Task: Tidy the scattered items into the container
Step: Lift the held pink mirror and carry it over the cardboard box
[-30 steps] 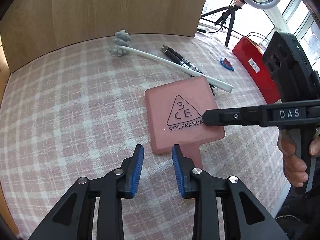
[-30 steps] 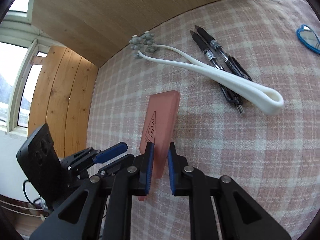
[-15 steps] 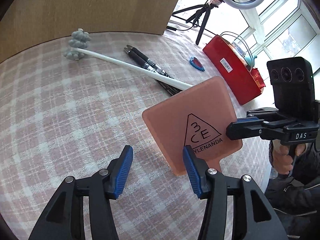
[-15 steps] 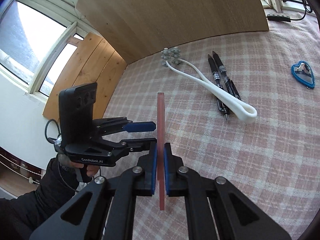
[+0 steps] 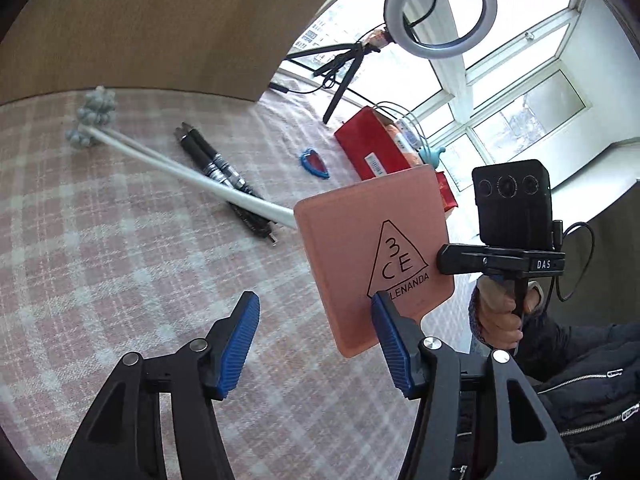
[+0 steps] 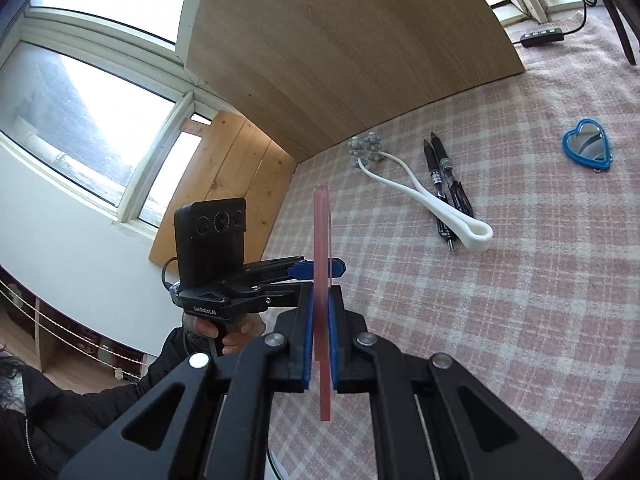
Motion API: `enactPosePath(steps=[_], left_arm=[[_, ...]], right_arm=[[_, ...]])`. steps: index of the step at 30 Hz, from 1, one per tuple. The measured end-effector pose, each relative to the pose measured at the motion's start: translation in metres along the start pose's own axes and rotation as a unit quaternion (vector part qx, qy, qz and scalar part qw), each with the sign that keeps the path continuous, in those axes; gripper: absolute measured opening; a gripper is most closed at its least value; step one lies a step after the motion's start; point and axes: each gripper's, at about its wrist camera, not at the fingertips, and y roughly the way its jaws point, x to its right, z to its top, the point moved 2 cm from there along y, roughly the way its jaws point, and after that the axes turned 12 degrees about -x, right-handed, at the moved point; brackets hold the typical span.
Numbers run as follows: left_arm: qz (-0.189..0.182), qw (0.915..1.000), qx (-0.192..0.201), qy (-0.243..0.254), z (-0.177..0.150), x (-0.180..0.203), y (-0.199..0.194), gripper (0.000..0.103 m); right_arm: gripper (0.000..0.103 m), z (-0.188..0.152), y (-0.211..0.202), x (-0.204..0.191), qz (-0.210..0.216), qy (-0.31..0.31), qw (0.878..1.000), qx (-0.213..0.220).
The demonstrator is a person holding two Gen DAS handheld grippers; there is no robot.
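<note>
Pink checked cloth (image 5: 120,264) covers the table, with a wooden panel (image 5: 160,20) behind it. Beyond the left tongs (image 5: 316,340), far left, lies a white massage roller (image 5: 180,168), two black pens (image 5: 216,168) touching its shaft, then a blue heart-shaped mirror (image 5: 314,162). The left tongs' jaws are opening with nothing between them; the pink 3CE hand mirror (image 5: 372,256) hangs just past the right-hand pad. The right tongs (image 6: 319,332) are clamped on that mirror's edge, holding it upright above the cloth. Farther right stands the red container (image 5: 376,152), then a ring light (image 5: 440,4) by the window.
</note>
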Motion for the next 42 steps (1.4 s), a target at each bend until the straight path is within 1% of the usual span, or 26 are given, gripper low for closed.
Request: enactPosePath(steps=[4,8,10,14,18,22,27,31,35,37,39,42], left_arm=[[0.012,0.9990,-0.006,0.042,0.015,0.040,0.001,0.055],[0.020,0.9964,-0.011,0.082,0.027,0.083,0.007,0.053],[0.045,0.9943,-0.016,0.095,0.031,0.105,0.011,0.054],[0.043,0.9928,-0.013,0.111,0.038,0.142,0.021,0.053],[0.046,0.9909,-0.014,0.125,0.041,0.179,0.042,0.053],[0.037,0.9920,-0.017,0.120,0.047,0.210,0.070,0.051],[0.044,0.9907,-0.022,0.127,0.061,0.251,0.110,0.051],[0.057,0.9901,-0.020,0.127,0.078,0.279,0.141,0.051],[0.070,0.9906,-0.016,0.117,0.096,0.294,0.165,0.051],[0.078,0.9910,-0.014,0.108,0.105,0.298,0.174,0.051],[0.085,0.9913,-0.009,0.100,0.110,0.300,0.176,0.051],[0.098,0.9913,0.001,0.087,0.114,0.300,0.175,0.051]], right_arm=[[0.006,-0.007,-0.021,-0.014,-0.007,-0.012,1.000,0.013],[0.006,-0.022,-0.053,-0.022,-0.015,-0.017,0.999,0.035],[0.006,-0.032,-0.072,-0.023,-0.021,-0.015,0.998,0.048],[0.006,-0.055,-0.110,-0.023,-0.028,-0.015,0.998,0.062],[0.006,-0.076,-0.145,-0.019,-0.029,-0.012,0.997,0.070],[0.006,-0.095,-0.183,-0.007,-0.028,-0.007,0.997,0.071],[0.006,-0.110,-0.233,0.009,-0.044,-0.012,0.997,0.062],[0.006,-0.107,-0.270,0.023,-0.070,-0.029,0.996,0.039],[0.006,-0.094,-0.303,0.040,-0.098,-0.044,0.994,0.019],[0.006,-0.086,-0.321,0.047,-0.105,-0.049,0.993,0.020],[0.006,-0.077,-0.338,0.052,-0.110,-0.055,0.992,0.025],[0.006,-0.061,-0.360,0.059,-0.129,-0.073,0.989,0.026]])
